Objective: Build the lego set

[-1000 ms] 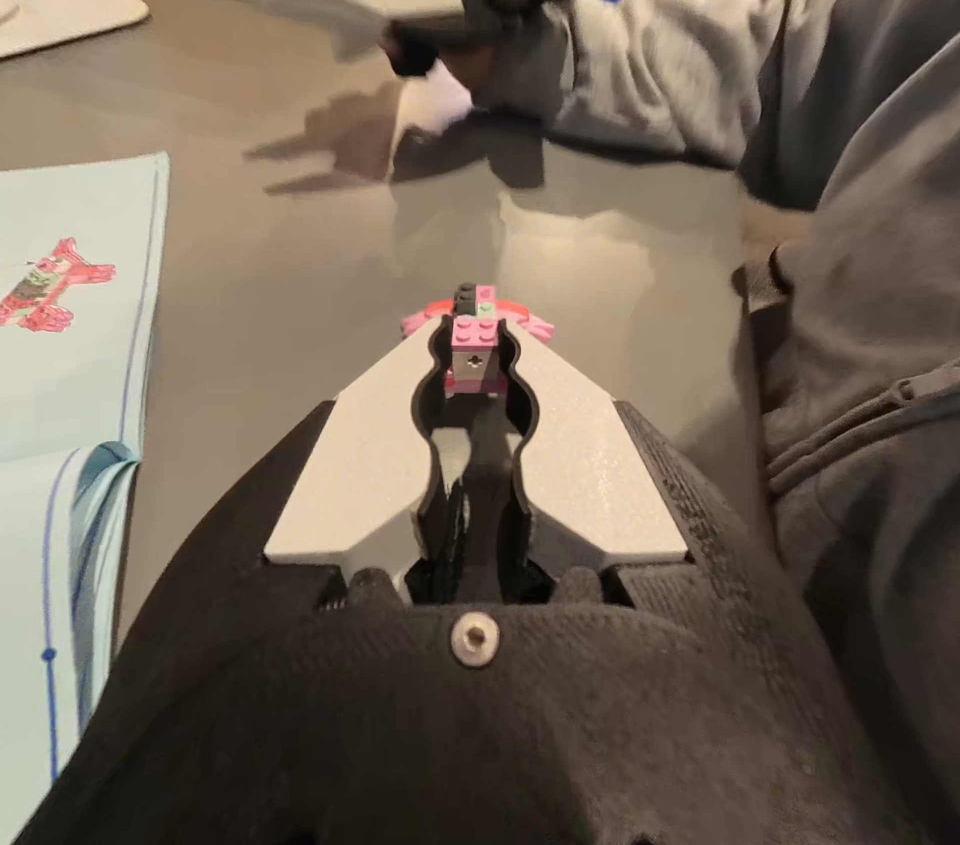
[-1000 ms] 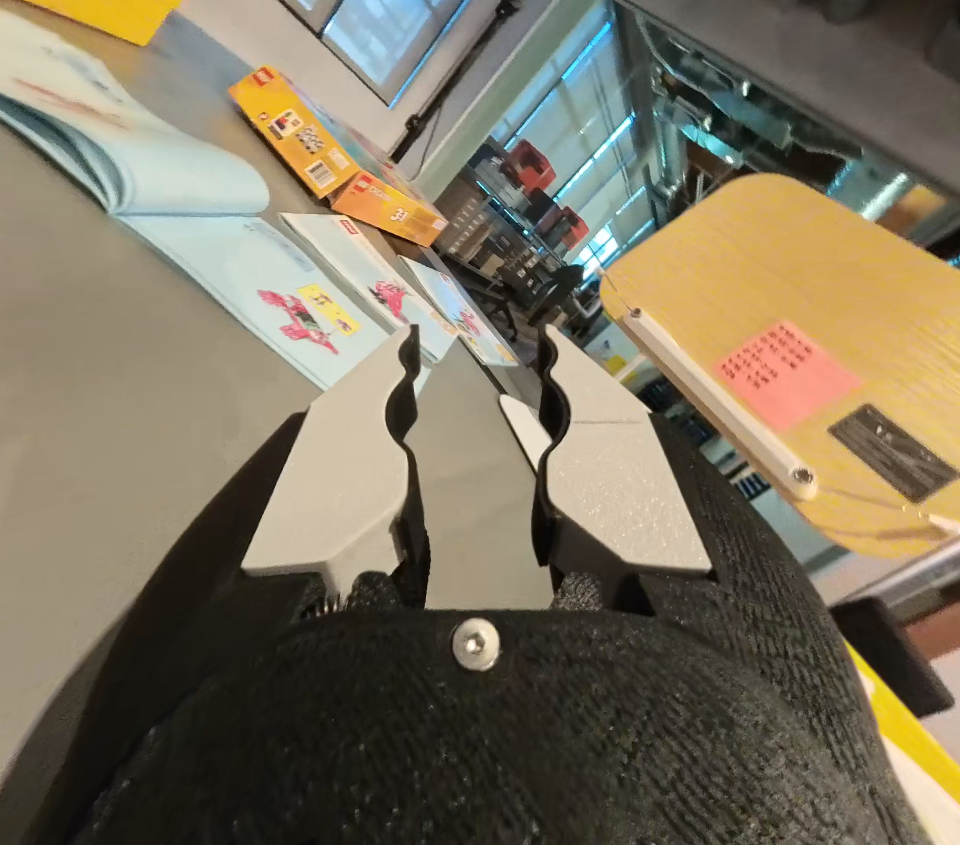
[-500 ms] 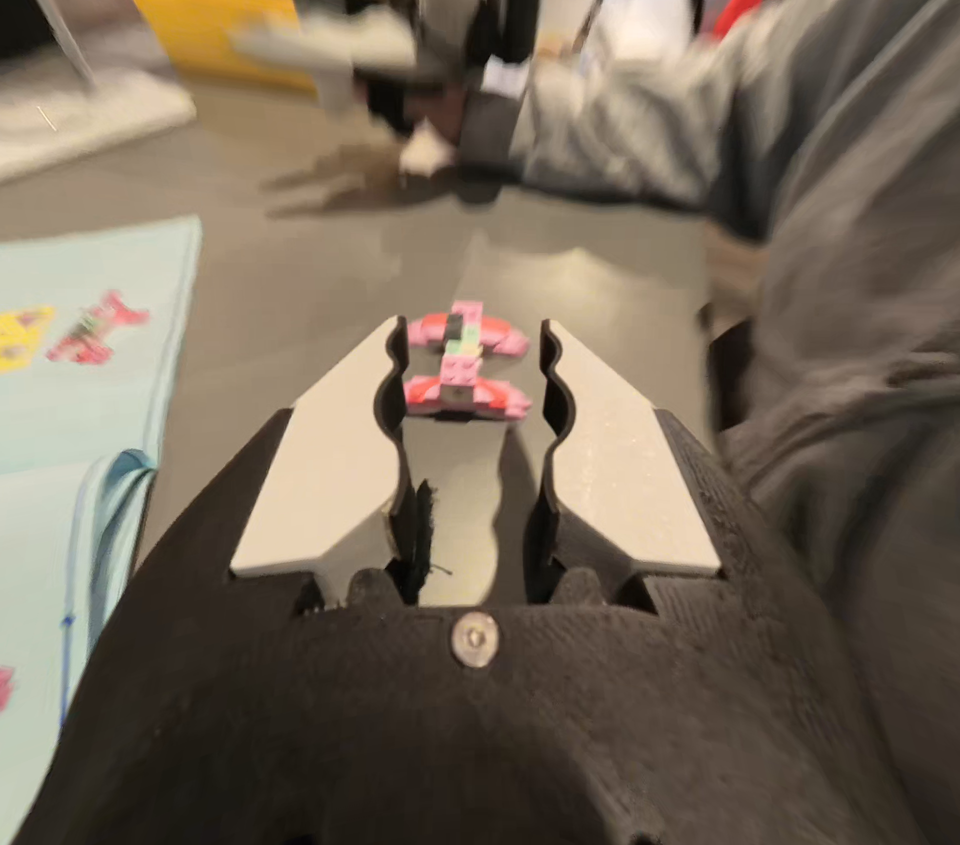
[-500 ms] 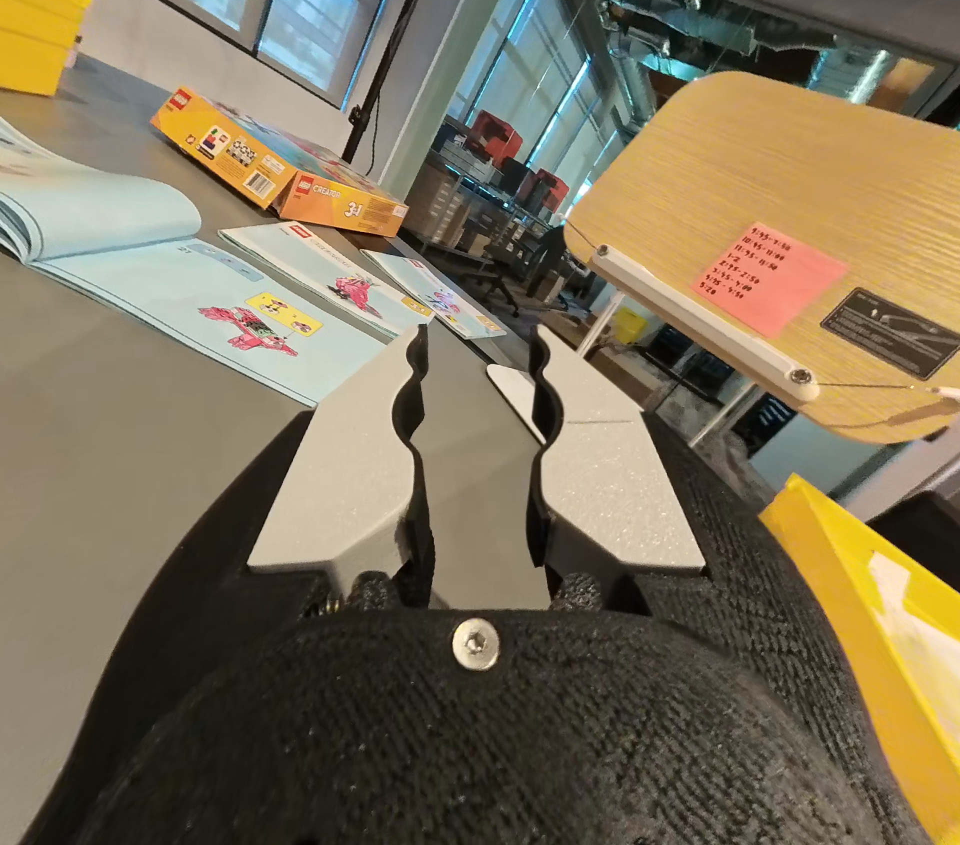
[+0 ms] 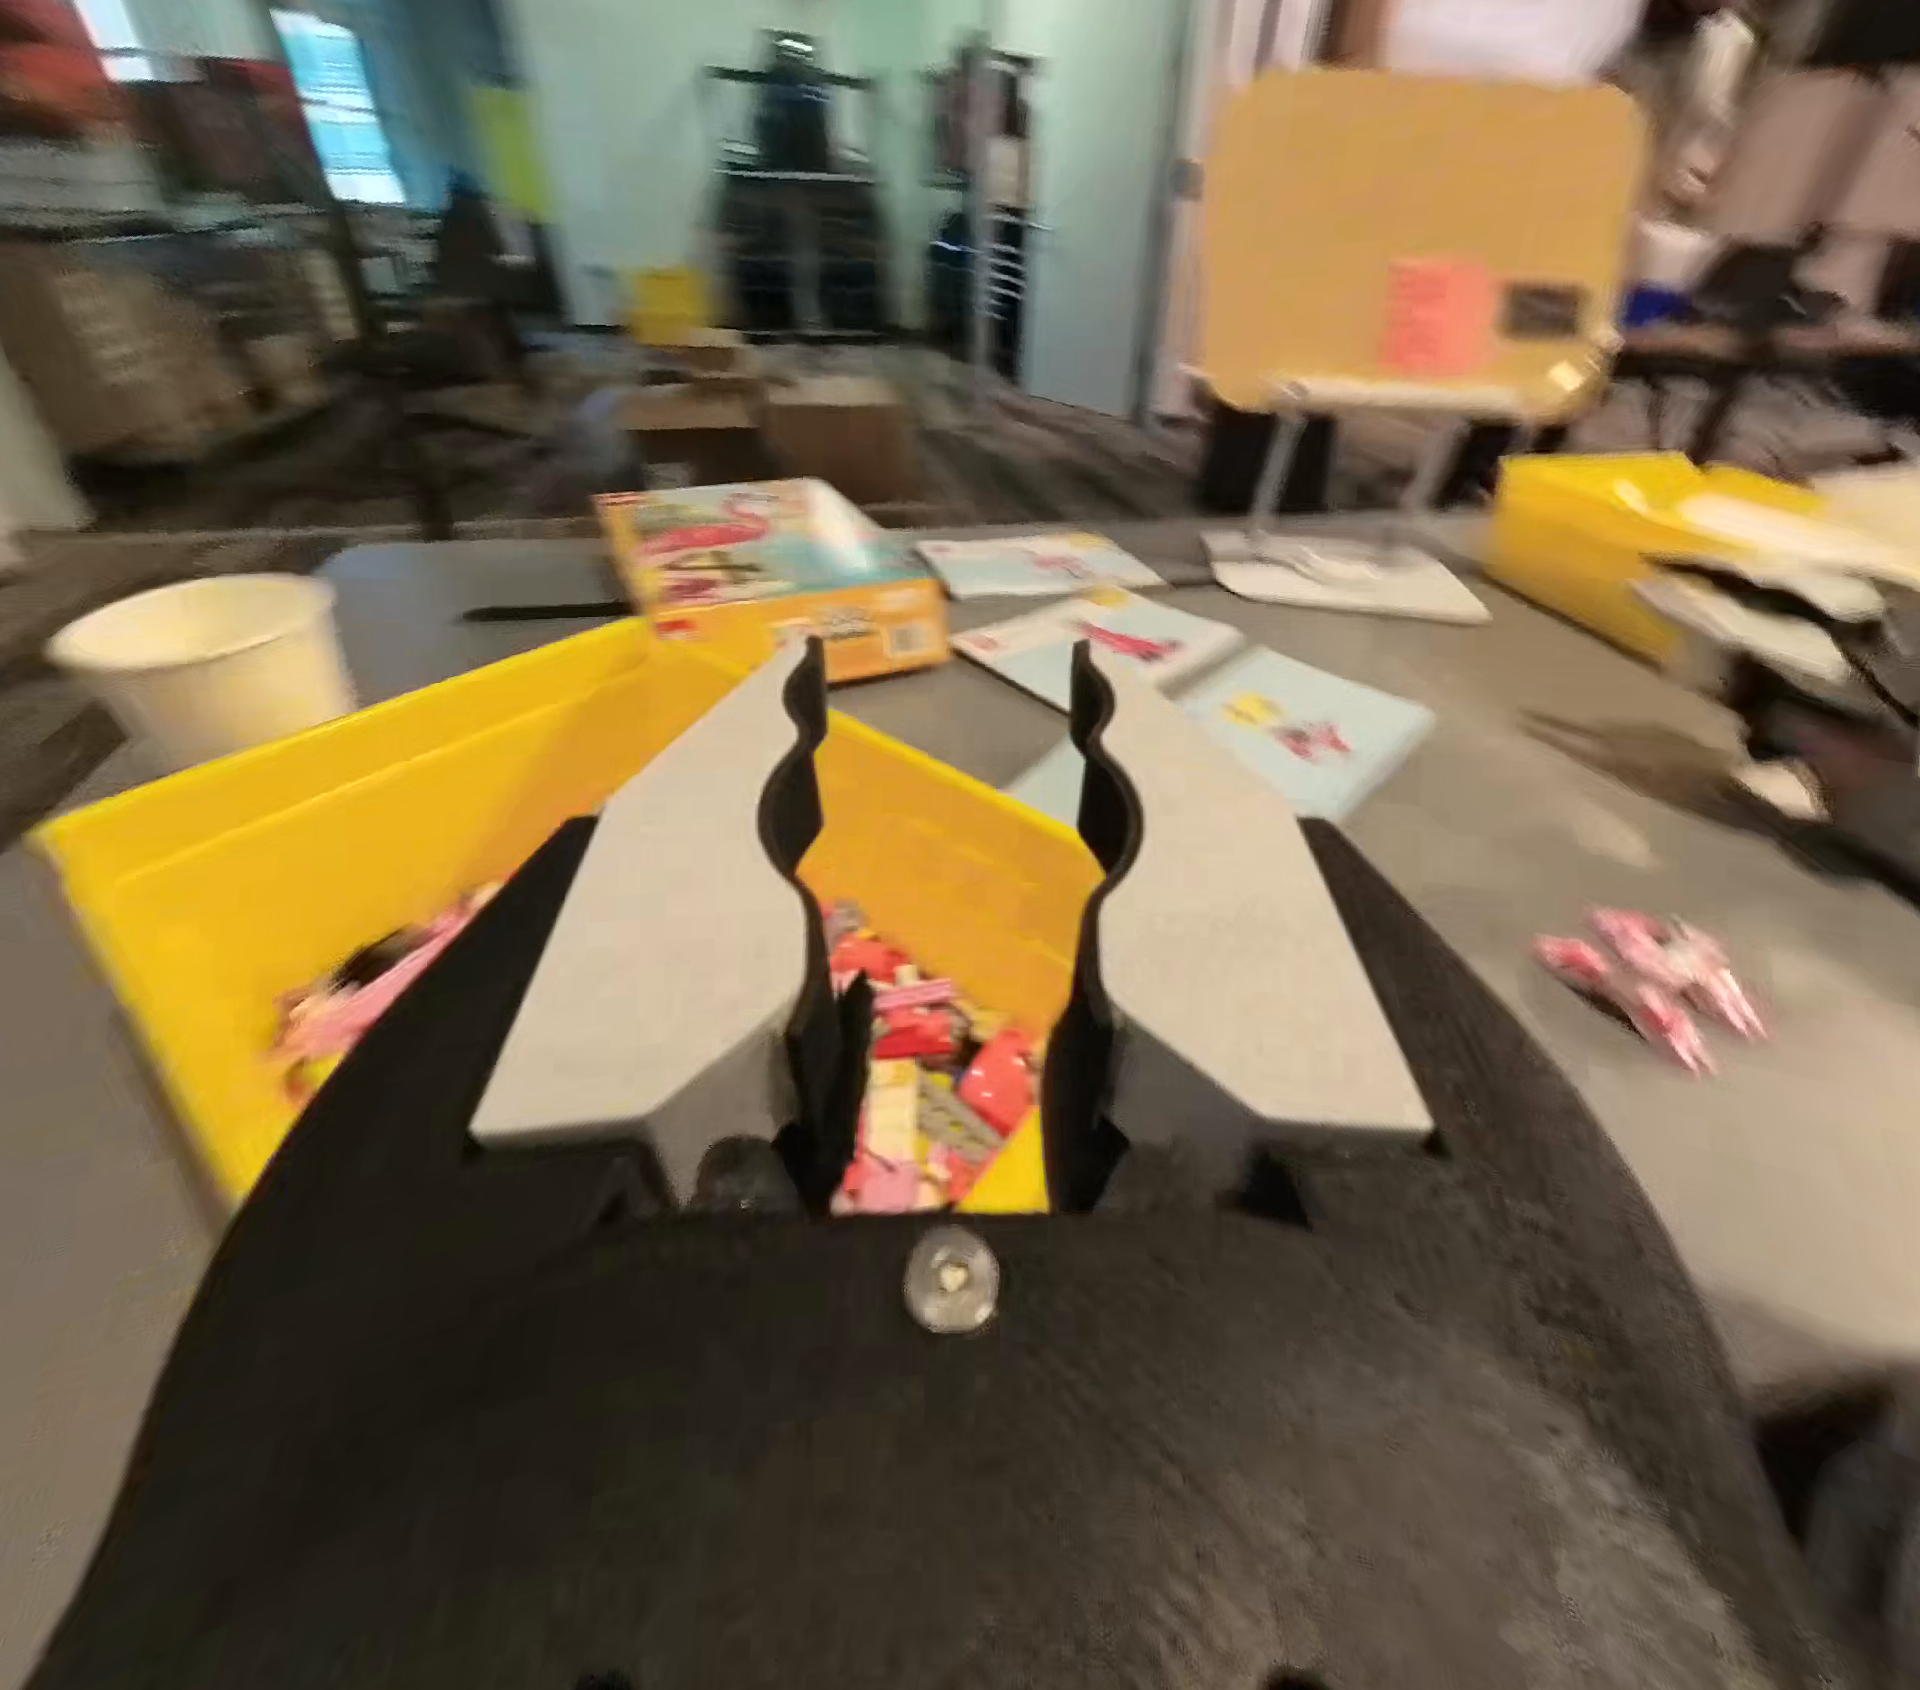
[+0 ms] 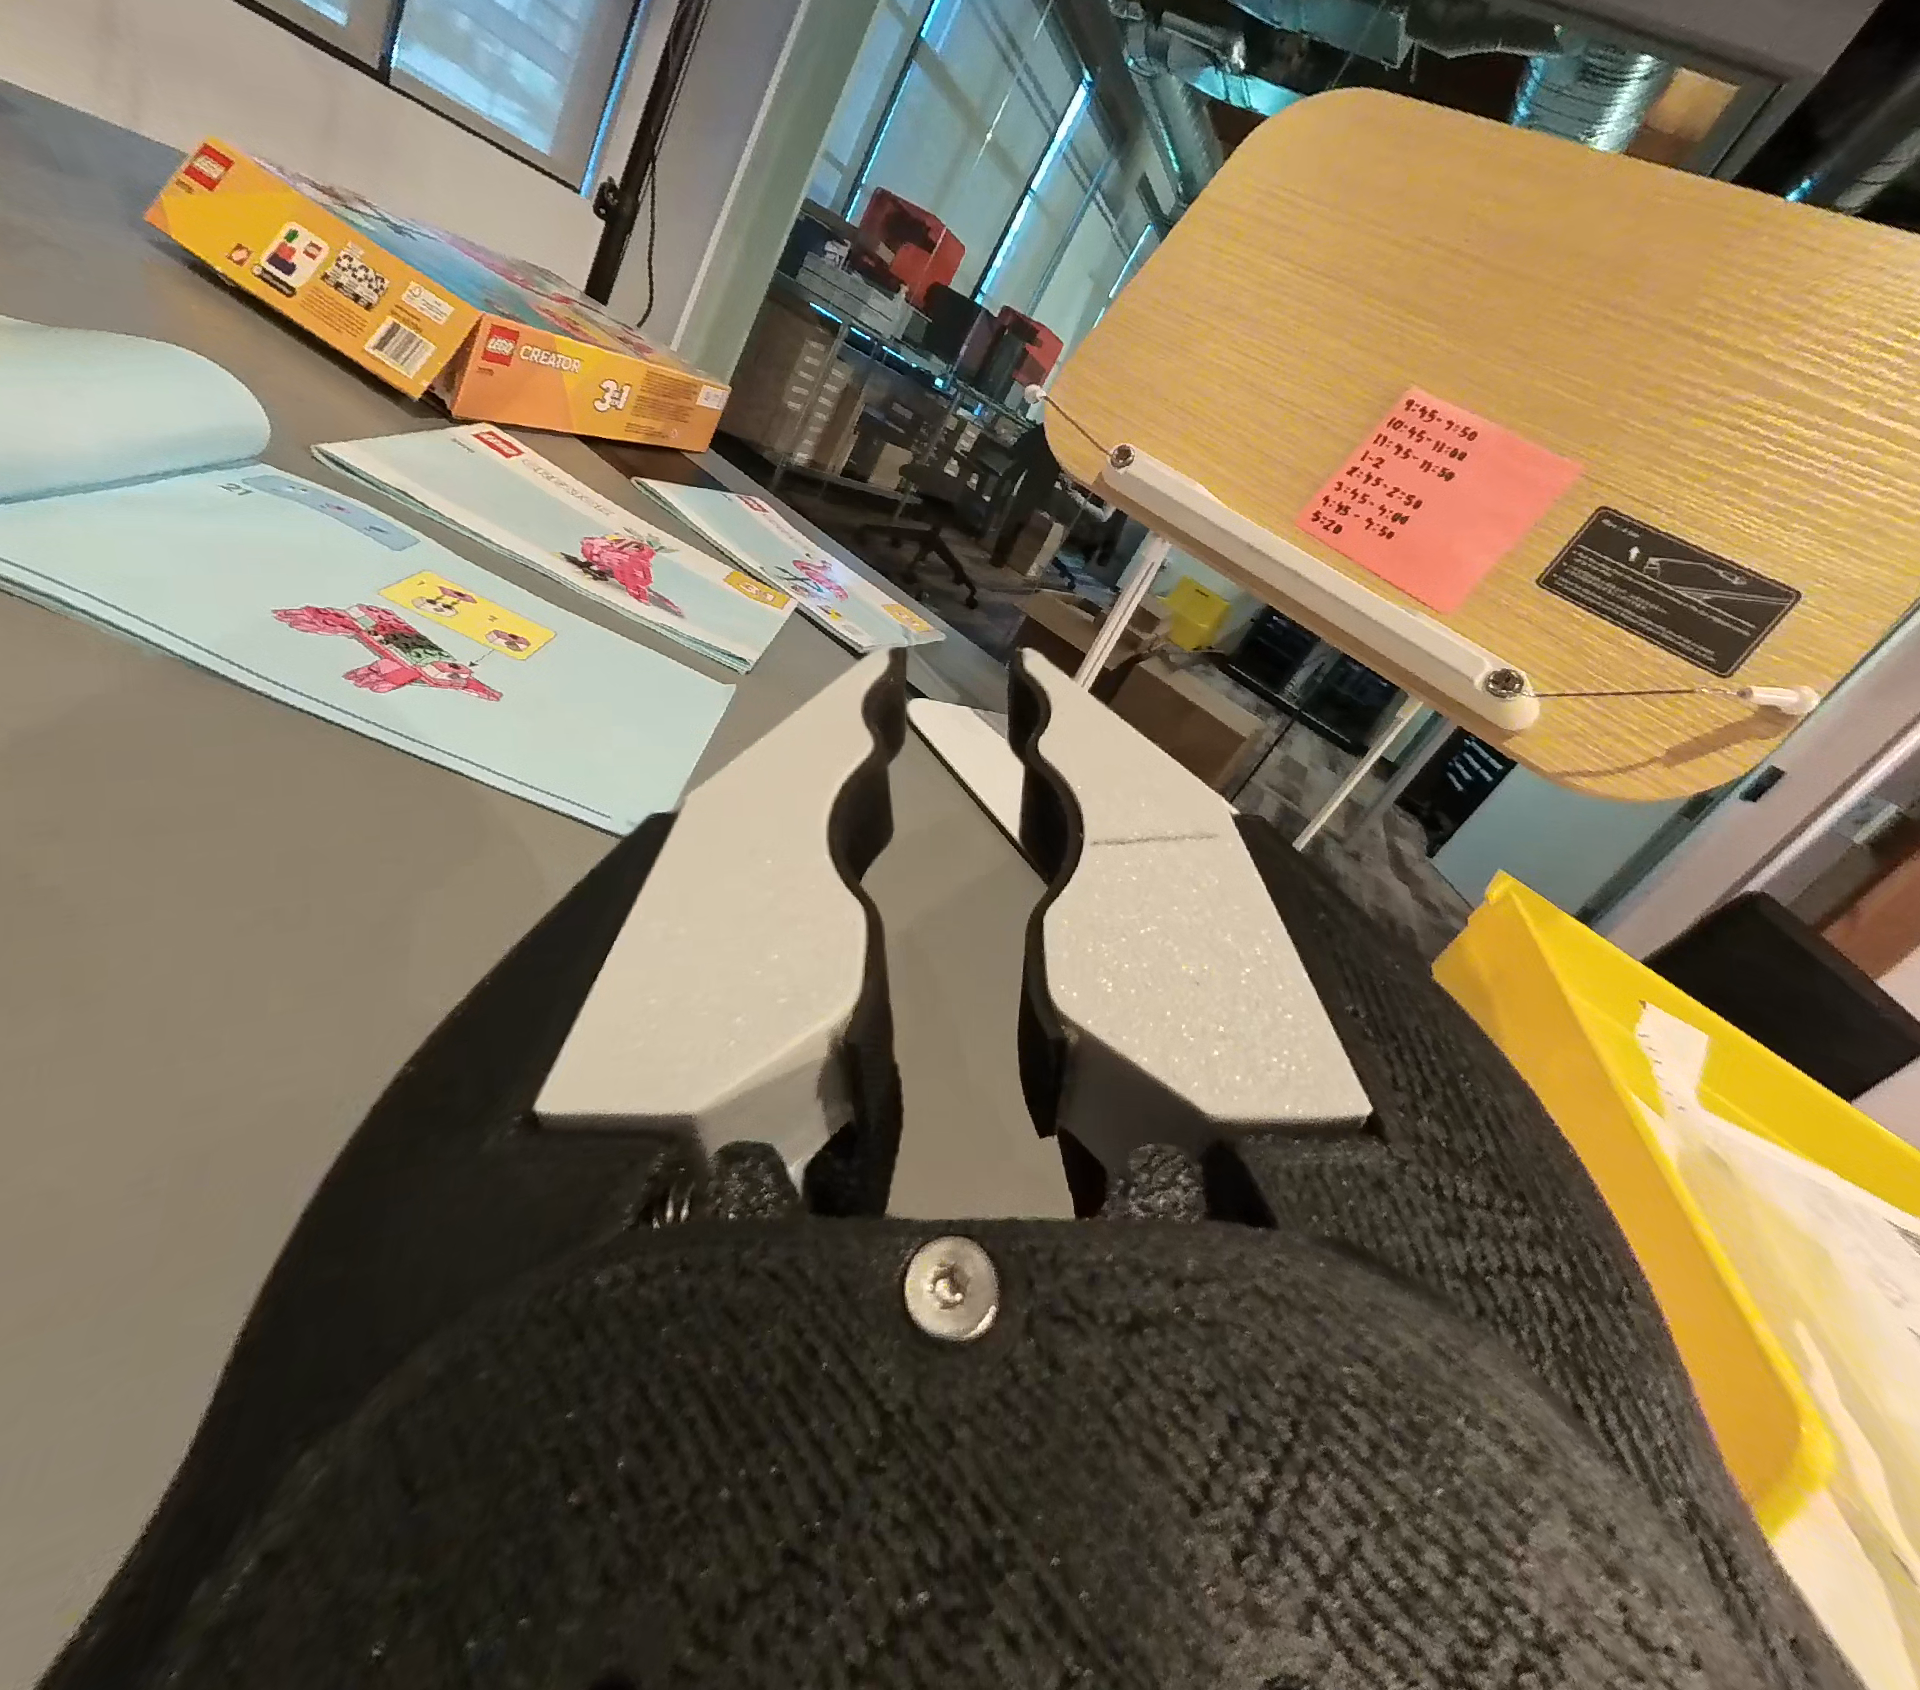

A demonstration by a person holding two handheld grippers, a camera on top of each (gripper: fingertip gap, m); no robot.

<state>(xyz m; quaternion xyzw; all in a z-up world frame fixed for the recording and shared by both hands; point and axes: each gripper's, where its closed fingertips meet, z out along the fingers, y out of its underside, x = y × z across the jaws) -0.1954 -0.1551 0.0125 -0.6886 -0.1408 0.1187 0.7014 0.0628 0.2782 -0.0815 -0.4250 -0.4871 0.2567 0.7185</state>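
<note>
Both grippers are empty with fingers apart: the left gripper (image 5: 943,684) hangs over the yellow bin (image 5: 312,819) of loose bricks (image 5: 925,1048), the pink lego build (image 5: 1652,986) lying on the counter (image 5: 1558,1152) to its right, while the right gripper (image 6: 954,684) points over the open instruction booklet (image 6: 343,612).

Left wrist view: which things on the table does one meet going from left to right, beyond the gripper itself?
White paper cup → yellow bin of loose bricks → orange set box → open instruction booklet → pink partial build, lying apart on the table.
</note>
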